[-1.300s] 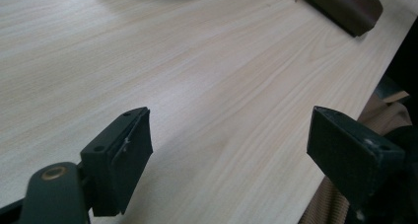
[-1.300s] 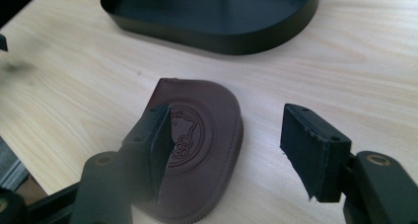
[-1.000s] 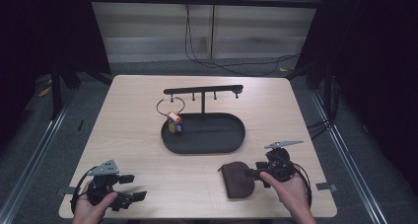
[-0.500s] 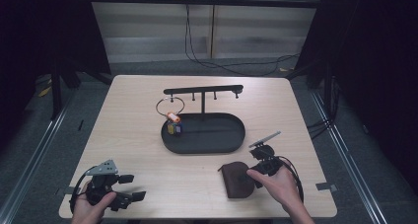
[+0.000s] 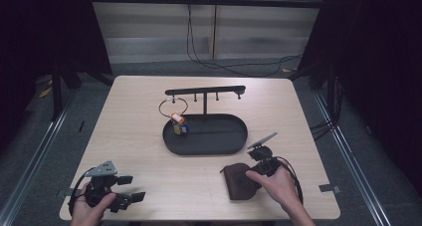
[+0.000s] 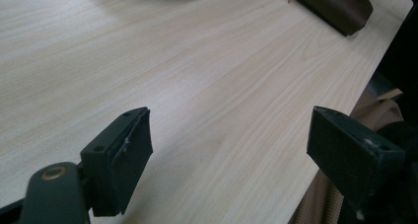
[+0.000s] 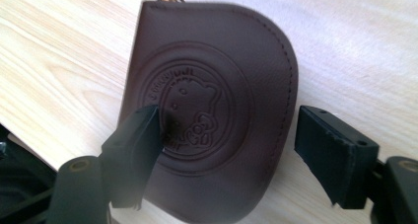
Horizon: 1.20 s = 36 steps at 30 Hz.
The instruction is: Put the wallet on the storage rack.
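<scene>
A dark brown leather pouch with a round embossed emblem lies flat on the table near the front right. My right gripper hovers at its right side. In the right gripper view the pouch lies under and between the jaws of the right gripper, which have just been opening; the pads stand apart and do not press on it. At the front left corner my left gripper is held by a hand, open over bare wood.
A black oval tray with an upright post and a hook bar stands mid-table. A metal ring with an orange and a blue charm hangs at the tray's left end. The table's front edge is close to both hands.
My right gripper has moved left and slightly down, onto the pouch's right side, and its jaws have widened. The left gripper and the pouch have stayed put.
</scene>
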Each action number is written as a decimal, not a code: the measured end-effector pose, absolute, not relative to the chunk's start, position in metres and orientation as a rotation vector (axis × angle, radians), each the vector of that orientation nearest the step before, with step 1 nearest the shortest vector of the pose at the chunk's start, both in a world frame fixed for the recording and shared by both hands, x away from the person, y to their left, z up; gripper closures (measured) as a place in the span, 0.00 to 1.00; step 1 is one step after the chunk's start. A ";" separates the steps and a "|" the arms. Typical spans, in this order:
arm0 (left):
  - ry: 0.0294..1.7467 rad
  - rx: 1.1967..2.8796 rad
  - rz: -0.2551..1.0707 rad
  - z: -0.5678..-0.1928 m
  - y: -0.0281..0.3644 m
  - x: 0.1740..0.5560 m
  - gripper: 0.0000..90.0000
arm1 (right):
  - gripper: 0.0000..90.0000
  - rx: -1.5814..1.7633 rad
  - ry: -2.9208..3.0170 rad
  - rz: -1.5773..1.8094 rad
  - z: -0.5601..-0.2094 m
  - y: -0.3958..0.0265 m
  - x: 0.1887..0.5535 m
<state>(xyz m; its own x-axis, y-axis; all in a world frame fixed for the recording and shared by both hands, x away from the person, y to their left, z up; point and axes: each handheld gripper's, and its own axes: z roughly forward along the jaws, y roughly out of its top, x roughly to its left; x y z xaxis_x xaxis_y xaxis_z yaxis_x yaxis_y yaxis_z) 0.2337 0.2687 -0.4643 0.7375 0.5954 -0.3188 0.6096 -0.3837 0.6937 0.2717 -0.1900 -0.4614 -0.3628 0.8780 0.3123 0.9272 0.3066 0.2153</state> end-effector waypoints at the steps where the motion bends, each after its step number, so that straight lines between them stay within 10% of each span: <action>1: 0.907 2.082 -0.022 -0.464 0.269 0.234 0.19 | 0.27 -1.688 -2.412 -0.548 -0.464 -0.190 0.272; 36: 0.899 2.085 -0.040 -0.465 0.267 0.234 0.19 | 0.48 -1.669 -2.339 -0.532 -0.465 -0.193 0.279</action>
<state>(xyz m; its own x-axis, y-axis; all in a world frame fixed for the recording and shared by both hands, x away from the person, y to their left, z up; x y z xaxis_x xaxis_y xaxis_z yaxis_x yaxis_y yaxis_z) 0.2338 0.2670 -0.4652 0.7419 0.5840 -0.3293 0.6111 -0.3869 0.6906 0.2792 -0.1930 -0.4649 -0.3315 0.8635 0.3802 0.9429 0.2899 0.1637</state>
